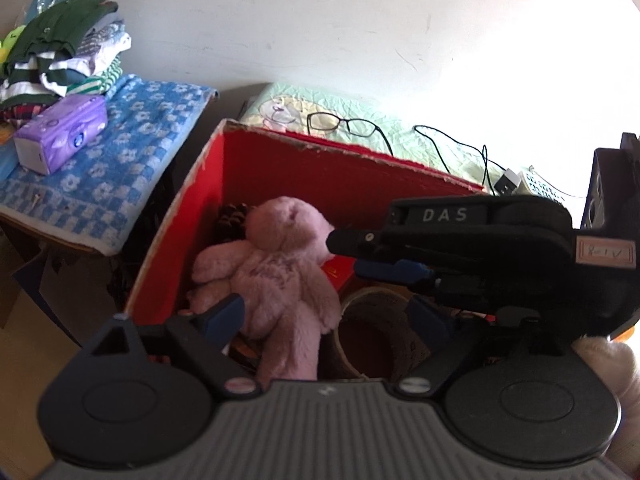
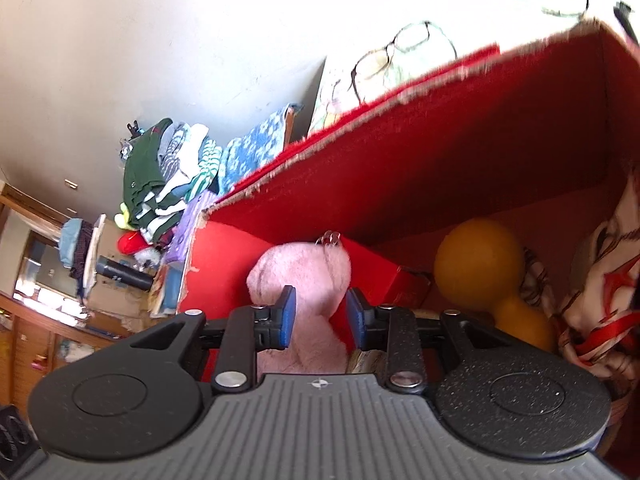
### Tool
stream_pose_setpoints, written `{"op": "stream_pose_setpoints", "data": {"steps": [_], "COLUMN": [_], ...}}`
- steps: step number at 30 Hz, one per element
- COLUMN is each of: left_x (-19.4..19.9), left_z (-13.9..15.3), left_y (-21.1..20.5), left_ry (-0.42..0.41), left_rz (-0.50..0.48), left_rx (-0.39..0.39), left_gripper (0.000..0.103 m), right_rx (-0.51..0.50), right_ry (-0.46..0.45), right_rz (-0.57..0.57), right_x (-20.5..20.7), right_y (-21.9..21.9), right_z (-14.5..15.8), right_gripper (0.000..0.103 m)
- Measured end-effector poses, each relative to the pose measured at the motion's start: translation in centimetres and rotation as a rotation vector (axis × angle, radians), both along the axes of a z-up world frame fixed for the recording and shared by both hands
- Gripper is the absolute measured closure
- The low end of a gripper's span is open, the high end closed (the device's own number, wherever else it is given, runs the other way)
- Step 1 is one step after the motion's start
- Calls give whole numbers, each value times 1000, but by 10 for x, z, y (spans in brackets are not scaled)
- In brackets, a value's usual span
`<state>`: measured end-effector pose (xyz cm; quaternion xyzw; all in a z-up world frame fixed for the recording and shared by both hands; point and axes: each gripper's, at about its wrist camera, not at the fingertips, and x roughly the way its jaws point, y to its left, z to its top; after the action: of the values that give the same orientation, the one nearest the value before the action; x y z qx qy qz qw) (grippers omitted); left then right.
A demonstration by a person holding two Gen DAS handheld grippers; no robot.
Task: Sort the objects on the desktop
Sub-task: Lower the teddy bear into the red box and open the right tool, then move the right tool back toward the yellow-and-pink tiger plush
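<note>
Red box point(image 1: 280, 168) crowds pink plush point(image 1: 276, 272), tape roll point(image 1: 380, 336); both tongs point(image 1: 332, 320) point(image 2: 321, 316) gape, gripping nothing.

Everything sits around the open box point(image 1: 304, 168). Inside it, the plush toy point(image 1: 276, 276) lies against the near-left side, with a pine cone point(image 1: 232, 220) tucked behind its head in the box's far-left corner. To the toy's right in the box rests a roll of tape point(image 1: 380, 332). Further right inside, the gourd point(image 2: 484, 276) lies on the box floor, and a printed cloth point(image 2: 600, 296) is bunched against the box's right wall. Behind the box, a pair of glasses point(image 1: 344, 124) lies on a quilt point(image 1: 404, 132), a cable point(image 1: 460, 148) beside it. Left of the box, a tissue pack point(image 1: 60, 132) sits on a towel point(image 1: 132, 148), with a pile of clothes point(image 1: 64, 52) behind it.
</note>
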<state>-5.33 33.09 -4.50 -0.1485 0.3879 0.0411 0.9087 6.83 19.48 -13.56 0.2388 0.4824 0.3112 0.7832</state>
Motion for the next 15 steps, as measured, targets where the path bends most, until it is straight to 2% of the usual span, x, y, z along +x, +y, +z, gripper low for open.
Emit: {"op": "stream_pose_setpoints", "data": {"steps": [4, 8, 15], "left_x": [-4, -5, -3], "left_z": [12, 20, 45], "left_y": [-9, -28, -87], "left_ry": [6, 33, 29], "left_rz": [56, 98, 101], "left_rx": [61, 107, 221], "left_gripper": [10, 10, 5], "right_rx": [-36, 16, 99], "right_ry": [-52, -54, -102], "right_rz": [15, 39, 10], "right_x": [-5, -8, -22], "right_y": [-13, -40, -110], "right_z": [9, 17, 42], "right_gripper": [60, 60, 60]}}
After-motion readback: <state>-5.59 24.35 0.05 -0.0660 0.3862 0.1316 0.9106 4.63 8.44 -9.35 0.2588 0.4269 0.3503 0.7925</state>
